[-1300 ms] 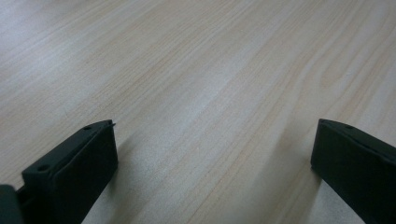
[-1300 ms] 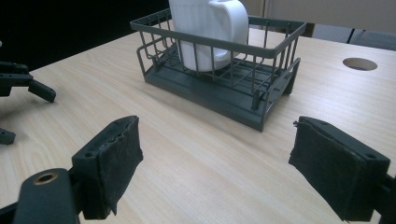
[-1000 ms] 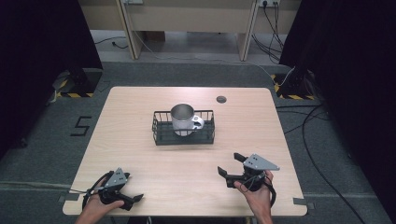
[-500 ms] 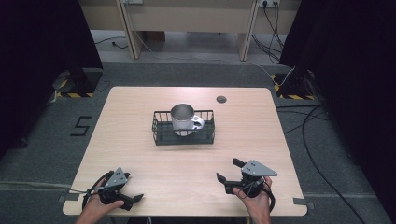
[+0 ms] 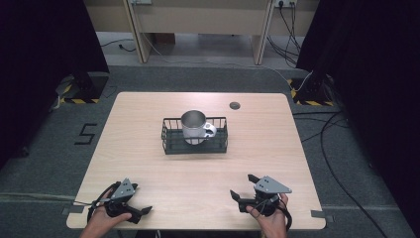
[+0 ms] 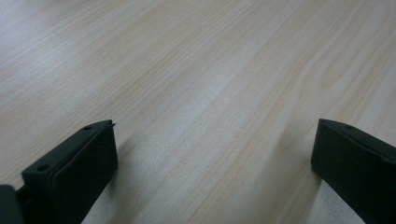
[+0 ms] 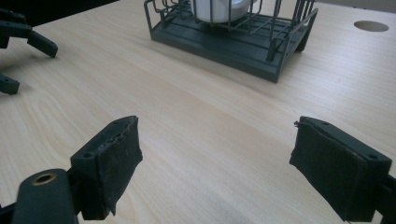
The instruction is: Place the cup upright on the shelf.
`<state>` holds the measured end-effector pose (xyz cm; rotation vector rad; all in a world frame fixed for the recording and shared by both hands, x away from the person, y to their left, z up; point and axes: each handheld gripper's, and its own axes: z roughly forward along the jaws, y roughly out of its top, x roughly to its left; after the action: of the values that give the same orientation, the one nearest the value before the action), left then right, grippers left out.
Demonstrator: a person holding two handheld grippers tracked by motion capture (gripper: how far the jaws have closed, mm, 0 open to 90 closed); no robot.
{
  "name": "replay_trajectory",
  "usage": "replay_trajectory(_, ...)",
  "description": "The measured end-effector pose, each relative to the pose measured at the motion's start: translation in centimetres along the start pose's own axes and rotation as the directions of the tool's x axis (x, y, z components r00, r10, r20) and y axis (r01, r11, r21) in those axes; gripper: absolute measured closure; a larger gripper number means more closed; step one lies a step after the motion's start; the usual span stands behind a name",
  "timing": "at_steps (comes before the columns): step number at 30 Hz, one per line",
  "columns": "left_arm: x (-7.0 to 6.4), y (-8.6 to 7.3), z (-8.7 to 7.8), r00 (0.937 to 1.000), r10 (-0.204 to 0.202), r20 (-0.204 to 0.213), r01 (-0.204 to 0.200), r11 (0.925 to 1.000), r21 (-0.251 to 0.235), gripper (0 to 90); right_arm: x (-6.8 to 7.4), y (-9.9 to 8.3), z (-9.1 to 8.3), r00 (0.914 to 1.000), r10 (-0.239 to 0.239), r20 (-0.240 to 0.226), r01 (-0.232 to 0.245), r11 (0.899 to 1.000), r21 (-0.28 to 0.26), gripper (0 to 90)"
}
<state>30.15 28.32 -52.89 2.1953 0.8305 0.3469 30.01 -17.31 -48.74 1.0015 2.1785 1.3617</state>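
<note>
A dark wire basket [image 5: 170, 143] stands at the middle of the wooden table, with a shiny metal mug [image 5: 193, 125] upright inside it, handle to the right. My left gripper [image 5: 142, 199] rests open near the front left edge, well short of the basket. In the left gripper view its jaws [image 6: 215, 126] stand wide apart over bare wood. My right gripper [image 5: 241, 186] is open near the front right edge. Ahead of its spread jaws [image 7: 217, 121], the right gripper view has the basket [image 7: 219, 46] and the mug's base [image 7: 219, 9].
A small round hole [image 5: 234, 105] lies in the tabletop behind the basket, to the right. The right gripper view has the left gripper [image 7: 35, 67] at its far left. Cables and desk legs stand on the grey floor beyond the table.
My right gripper has drawn back toward the table's front edge. The left gripper, basket and mug have stayed put.
</note>
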Motion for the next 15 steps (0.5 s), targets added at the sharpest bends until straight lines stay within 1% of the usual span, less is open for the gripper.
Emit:
replay_trajectory(7, 0.0, 0.0, 0.0, 1.0000, 0.000, 0.000, 0.000, 1.0000, 0.000, 0.0, -0.1, -0.9, -0.5, 0.9997, 0.023, 0.004, -0.023, 1.000, 0.013, 15.2)
replay_trajectory(11, 0.0, 0.0, 0.0, 1.0000, 0.000, 0.000, 0.000, 1.0000, 0.000, 0.0, -0.1, -1.3, -0.7, 0.9996, 0.026, 0.010, -0.027, 0.999, 0.024, 15.3)
replay_trajectory(15, 0.0, 0.0, 0.0, 1.0000, 0.000, 0.000, 0.000, 1.0000, 0.000, 0.0, 0.0, -1.6, -1.0, 0.9994, 0.033, 0.008, -0.033, 0.999, 0.022, 15.3)
